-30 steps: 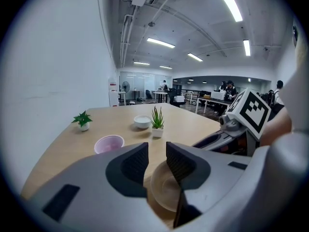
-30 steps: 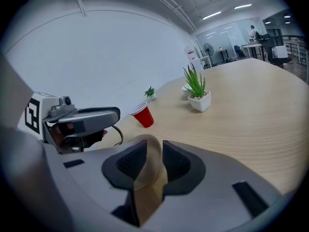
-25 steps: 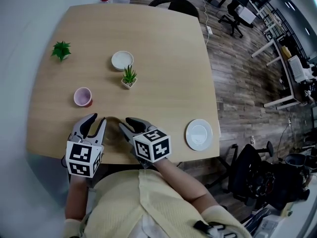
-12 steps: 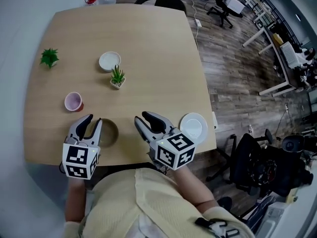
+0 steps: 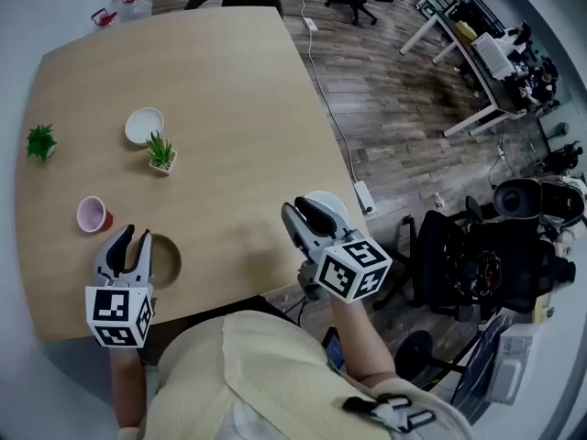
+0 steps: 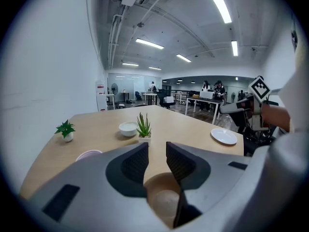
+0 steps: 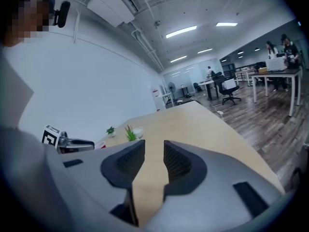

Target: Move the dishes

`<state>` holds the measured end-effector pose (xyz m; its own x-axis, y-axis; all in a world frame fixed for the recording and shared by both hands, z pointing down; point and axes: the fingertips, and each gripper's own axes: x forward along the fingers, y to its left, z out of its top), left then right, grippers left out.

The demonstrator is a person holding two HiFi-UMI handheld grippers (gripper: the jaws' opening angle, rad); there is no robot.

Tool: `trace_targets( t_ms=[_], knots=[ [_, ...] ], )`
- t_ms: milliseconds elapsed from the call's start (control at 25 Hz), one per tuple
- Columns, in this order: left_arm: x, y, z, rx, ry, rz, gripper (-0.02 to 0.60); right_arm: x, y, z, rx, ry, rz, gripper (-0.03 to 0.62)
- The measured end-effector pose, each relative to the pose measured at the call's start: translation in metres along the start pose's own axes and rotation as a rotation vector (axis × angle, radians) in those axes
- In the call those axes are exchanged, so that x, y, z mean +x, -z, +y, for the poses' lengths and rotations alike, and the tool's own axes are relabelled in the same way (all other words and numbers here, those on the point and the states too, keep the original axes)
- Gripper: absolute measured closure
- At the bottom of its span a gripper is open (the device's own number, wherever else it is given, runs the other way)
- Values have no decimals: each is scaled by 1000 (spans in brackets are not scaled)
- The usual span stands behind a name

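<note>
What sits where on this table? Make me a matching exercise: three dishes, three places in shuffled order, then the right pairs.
Things:
1. pink cup
2. white bowl
3. white plate

Places:
A. at the right edge of the table, by the right claw
B. beside the spiky potted plant
C. just left of the left claw

Pairs: 1-C, 2-B, 3-A.

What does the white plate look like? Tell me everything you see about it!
The white plate is round, shallow and smooth, and looks like glazed china with a slightly raised rim. It is empty and lies flat on the wooden table, close to the edge on the person's right. In the head view the right hand-held gripper hangs over it with its jaws apart and hides part of it. Whether the gripper touches the plate cannot be told.
</note>
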<state>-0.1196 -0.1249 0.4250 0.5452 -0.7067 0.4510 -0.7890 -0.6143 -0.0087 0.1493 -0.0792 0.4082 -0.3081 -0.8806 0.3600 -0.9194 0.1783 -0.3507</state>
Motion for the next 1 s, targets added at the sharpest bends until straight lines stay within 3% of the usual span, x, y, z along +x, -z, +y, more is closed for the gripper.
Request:
trace_targets(
  t_ms=[200, 400, 1000],
  knots=[
    [3, -2, -4, 7, 15, -5, 462, -38, 2, -66, 71, 176, -31, 476],
    [10, -5, -9, 20, 34, -10, 462, -65, 18, -112, 125, 299, -20, 474],
    [22, -2, -19, 39, 52, 2, 462, -84, 103, -188, 268, 525, 106, 474]
  ],
)
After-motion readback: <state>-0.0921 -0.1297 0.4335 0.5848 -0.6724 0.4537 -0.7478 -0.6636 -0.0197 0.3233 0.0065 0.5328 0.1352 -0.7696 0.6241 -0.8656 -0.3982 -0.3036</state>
